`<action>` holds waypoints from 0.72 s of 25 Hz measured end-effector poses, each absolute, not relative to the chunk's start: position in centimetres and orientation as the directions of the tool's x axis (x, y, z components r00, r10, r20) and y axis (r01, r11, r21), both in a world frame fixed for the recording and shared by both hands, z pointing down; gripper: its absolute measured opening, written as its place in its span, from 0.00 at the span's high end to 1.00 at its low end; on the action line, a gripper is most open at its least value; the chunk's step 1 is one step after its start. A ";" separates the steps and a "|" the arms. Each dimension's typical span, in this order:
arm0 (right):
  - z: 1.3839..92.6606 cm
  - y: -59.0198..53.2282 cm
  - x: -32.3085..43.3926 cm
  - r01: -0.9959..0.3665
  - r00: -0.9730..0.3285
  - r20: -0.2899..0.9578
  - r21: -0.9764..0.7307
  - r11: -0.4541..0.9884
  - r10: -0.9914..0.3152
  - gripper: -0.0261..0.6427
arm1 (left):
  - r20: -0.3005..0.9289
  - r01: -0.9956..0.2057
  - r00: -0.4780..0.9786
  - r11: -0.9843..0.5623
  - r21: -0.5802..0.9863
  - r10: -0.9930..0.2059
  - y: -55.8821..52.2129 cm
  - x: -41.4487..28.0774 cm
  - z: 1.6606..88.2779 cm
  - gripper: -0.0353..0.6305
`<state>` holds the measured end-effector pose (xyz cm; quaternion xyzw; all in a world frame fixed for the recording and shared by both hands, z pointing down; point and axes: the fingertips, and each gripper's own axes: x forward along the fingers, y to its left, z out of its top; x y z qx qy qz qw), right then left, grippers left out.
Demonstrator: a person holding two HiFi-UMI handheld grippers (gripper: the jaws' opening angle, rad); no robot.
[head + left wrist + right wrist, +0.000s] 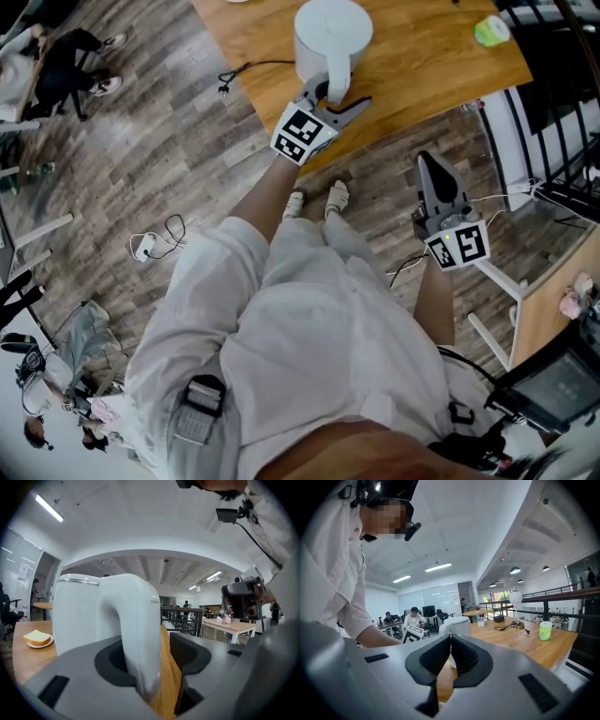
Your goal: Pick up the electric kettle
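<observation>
"Reaching out straight, that's the left arm. See, the left gripper is at the white kettle."

"Is it squeezing it?"

"No. Its jaws stand apart, one on each side of the handle. One jaw touches the handle, and the other has a gap."

"And the other arm?"

"It is low, by the person's side. The right gripper points toward the table, out over the floor. Its jaws are pressed together with nothing in them."

"Where is the kettle?"

"On the brown wooden table, near the edge. A green cup sits well apart from it, by the corner. A black cord runs off the table's side. The floor is grey wood planks."
</observation>
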<state>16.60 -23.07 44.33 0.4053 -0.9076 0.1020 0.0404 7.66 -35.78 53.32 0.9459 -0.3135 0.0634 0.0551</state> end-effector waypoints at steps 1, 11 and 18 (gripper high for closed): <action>44.5 -23.1 16.7 -0.746 -0.666 0.158 -0.153 0.648 -0.729 0.94 | 0.159 -0.596 0.797 -0.800 0.060 -0.582 -35.9 7.7 53.5 0.63; 45.4 -22.7 17.1 -0.762 -0.647 0.180 -0.169 0.625 -0.741 0.94 | 0.140 -0.438 0.893 -0.898 0.045 -0.428 -35.9 9.4 53.6 0.82; 46.4 -22.6 17.5 -0.776 -0.631 0.194 -0.185 0.603 -0.752 0.94 | 0.131 -0.308 0.946 -0.949 0.068 -0.298 -35.0 10.1 53.2 0.73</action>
